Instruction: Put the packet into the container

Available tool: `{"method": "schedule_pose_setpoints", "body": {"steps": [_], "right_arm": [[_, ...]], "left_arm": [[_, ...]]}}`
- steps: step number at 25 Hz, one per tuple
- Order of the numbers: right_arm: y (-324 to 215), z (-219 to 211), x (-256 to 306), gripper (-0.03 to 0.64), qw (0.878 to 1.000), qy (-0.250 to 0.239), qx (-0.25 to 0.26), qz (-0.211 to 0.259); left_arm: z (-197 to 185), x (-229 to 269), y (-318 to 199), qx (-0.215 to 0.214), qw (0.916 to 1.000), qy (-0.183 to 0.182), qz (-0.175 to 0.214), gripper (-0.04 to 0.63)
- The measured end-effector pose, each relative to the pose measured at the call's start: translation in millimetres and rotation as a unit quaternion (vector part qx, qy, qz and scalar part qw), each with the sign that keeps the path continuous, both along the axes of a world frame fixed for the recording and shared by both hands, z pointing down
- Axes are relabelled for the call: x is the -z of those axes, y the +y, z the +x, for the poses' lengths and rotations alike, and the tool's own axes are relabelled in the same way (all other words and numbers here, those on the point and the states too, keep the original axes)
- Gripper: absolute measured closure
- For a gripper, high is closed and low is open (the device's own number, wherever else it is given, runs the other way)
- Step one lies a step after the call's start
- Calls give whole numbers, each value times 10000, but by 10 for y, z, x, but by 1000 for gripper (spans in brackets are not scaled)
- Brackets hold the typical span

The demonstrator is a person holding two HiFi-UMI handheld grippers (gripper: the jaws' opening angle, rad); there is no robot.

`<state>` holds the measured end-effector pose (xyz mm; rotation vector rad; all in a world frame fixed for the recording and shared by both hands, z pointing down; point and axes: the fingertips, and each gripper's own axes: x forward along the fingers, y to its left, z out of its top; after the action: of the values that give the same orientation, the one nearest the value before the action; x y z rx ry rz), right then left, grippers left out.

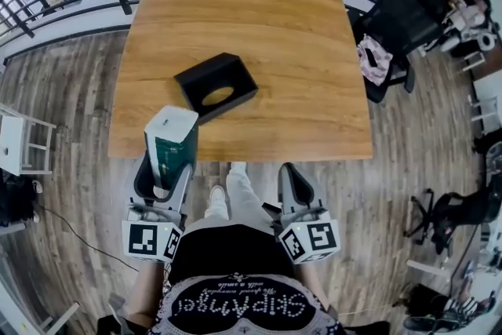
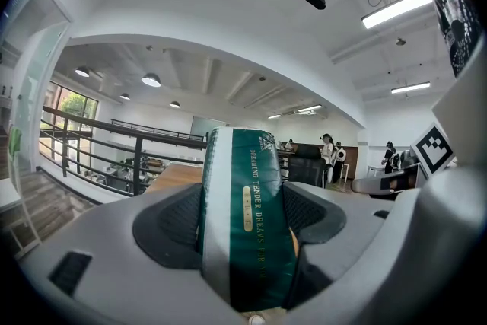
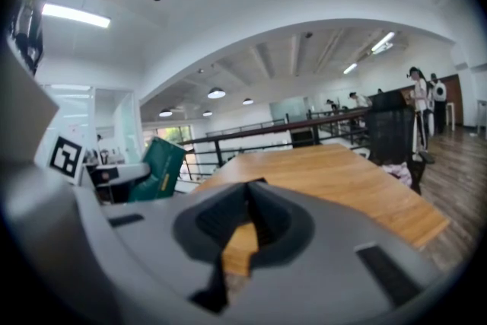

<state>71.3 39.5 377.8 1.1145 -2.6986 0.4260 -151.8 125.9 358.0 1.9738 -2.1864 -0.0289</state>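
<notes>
Gripped green packet (image 1: 171,139) upright in left gripper (image 1: 162,172), at table's (image 1: 314,114) near edge. Had right gripper (image 1: 296,186) pinched together, empty, short of that edge. Spotted black container (image 1: 205,74) farther in, bare wood all round

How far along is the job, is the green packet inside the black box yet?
Not yet. Done: the packet is picked up, and the left gripper is shut on it. In hand: it is held upright by the near edge of the table. Left: carry it to the black container and put it in. The right gripper is shut and empty.
</notes>
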Motion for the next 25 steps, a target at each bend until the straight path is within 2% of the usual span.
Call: {"method": "schedule_pose_setpoints", "body": {"steps": [6, 15, 25], "right_arm": [[-394, -141, -48, 577, 9998, -24, 182, -95], [-1146, -365, -63, 577, 9983, -39, 569, -135], [-1807, -408, -101, 577, 9972, -38, 726, -199]], "left_arm": [[-131, -27, -302, 220, 9997, 5, -83, 242], [-258, 47, -972, 523, 9986, 94, 67, 245], [-392, 88, -1483, 889, 9960, 52, 95, 245]]}}
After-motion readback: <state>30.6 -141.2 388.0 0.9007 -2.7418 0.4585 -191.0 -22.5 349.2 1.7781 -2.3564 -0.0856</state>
